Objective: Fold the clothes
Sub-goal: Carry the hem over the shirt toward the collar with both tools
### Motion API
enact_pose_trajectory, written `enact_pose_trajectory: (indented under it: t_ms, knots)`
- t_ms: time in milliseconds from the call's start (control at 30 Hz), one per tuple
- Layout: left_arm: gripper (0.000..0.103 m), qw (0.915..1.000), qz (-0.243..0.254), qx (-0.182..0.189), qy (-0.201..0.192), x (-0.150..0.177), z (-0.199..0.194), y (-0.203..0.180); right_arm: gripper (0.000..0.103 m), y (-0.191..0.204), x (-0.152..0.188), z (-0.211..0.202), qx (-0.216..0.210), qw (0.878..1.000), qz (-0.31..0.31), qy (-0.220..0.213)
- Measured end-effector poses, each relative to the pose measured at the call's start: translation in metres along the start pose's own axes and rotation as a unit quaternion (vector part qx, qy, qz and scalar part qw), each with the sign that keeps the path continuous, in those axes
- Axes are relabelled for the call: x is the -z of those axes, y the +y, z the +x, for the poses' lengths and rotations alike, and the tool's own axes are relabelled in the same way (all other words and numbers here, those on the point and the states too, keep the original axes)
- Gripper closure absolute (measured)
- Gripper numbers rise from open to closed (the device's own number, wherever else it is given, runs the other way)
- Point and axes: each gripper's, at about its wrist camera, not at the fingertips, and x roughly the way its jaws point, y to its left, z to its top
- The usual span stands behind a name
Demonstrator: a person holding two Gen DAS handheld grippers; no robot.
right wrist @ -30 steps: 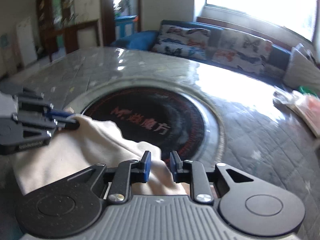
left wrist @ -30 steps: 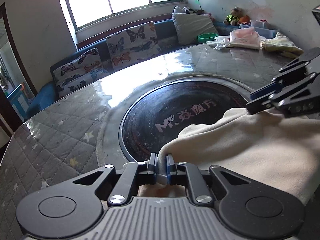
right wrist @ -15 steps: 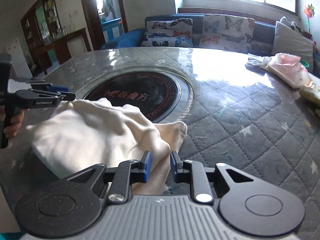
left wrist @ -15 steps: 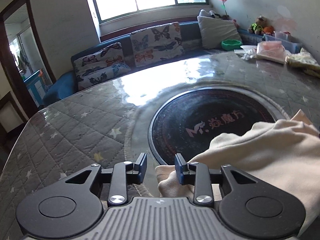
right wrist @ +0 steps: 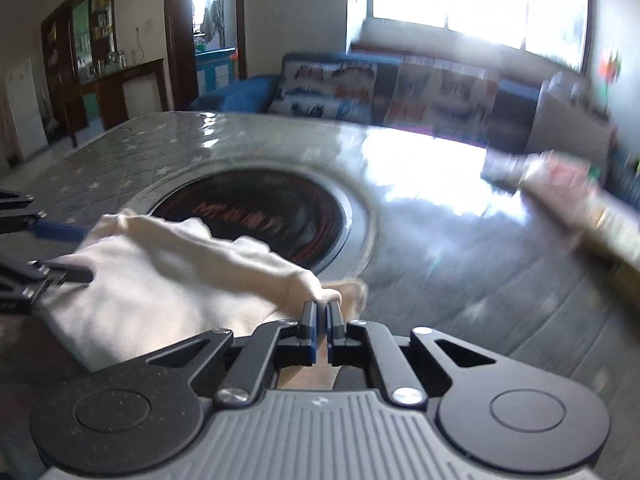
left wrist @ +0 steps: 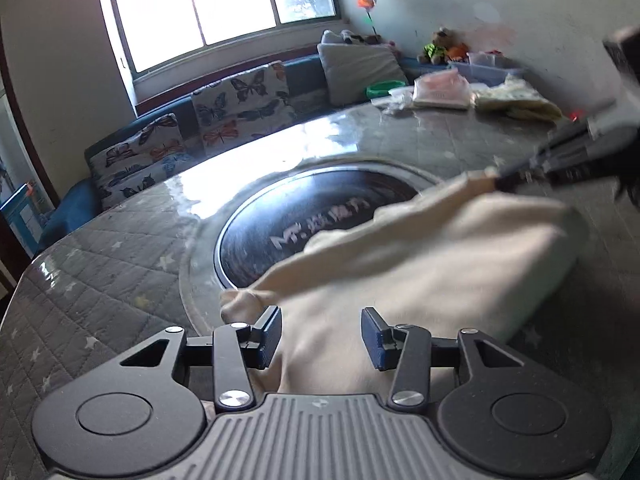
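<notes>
Lying: the cloth (left wrist: 420, 264) was a cream bundle on the table (left wrist: 100, 264), partly over the dark round plate (left wrist: 304, 208) in the middle.
Cloth shape: it was bunched and folded over, with one edge lifted toward the far side.
Right gripper (right wrist: 323, 312): its jaws were pinched tight on a corner of the cloth. That corner was pulled up into a little peak.
Left gripper (left wrist: 320, 334): its jaws were opening. The cloth lay between them, but the pads did not press on it.
Both together: the two grippers were at opposite ends of the cloth.
Table: it was grey and quilted with small stars, and it shone in the light.
Far edge of table: some packets (left wrist: 440, 90) and a green bowl (left wrist: 386, 89) sat well apart from the cloth.
Behind: a blue sofa (left wrist: 72, 212) held butterfly cushions (left wrist: 240, 108) under a bright window (left wrist: 216, 8).
</notes>
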Motion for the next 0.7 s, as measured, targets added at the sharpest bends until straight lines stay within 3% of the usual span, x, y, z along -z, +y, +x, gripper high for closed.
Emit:
enact_pose_trajectory:
  t_ms: [167, 367, 533, 700]
  knots:
    - [0.052, 0.9999, -0.014, 0.007, 0.006, 0.008, 0.004, 0.007, 0.099, 0.000, 0.007, 0.025, 0.015, 0.999, -0.006, 0.030]
    - [0.052, 0.9998, -0.019, 0.007, -0.003, -0.004, 0.000, 0.018, 0.097, -0.008, -0.006, 0.017, 0.013, 1.000, 0.011, 0.011]
    - [0.055, 0.9990, -0.042, 0.012, -0.002, -0.019, 0.013, 0.031, 0.095, -0.002, -0.018, 0.012, -0.016, 1.000, 0.015, -0.007]
    - [0.062, 0.9979, -0.060, 0.001, 0.026, -0.025, 0.041, 0.043, 0.095, 0.013, -0.021, 0.038, -0.045, 0.999, 0.007, 0.016]
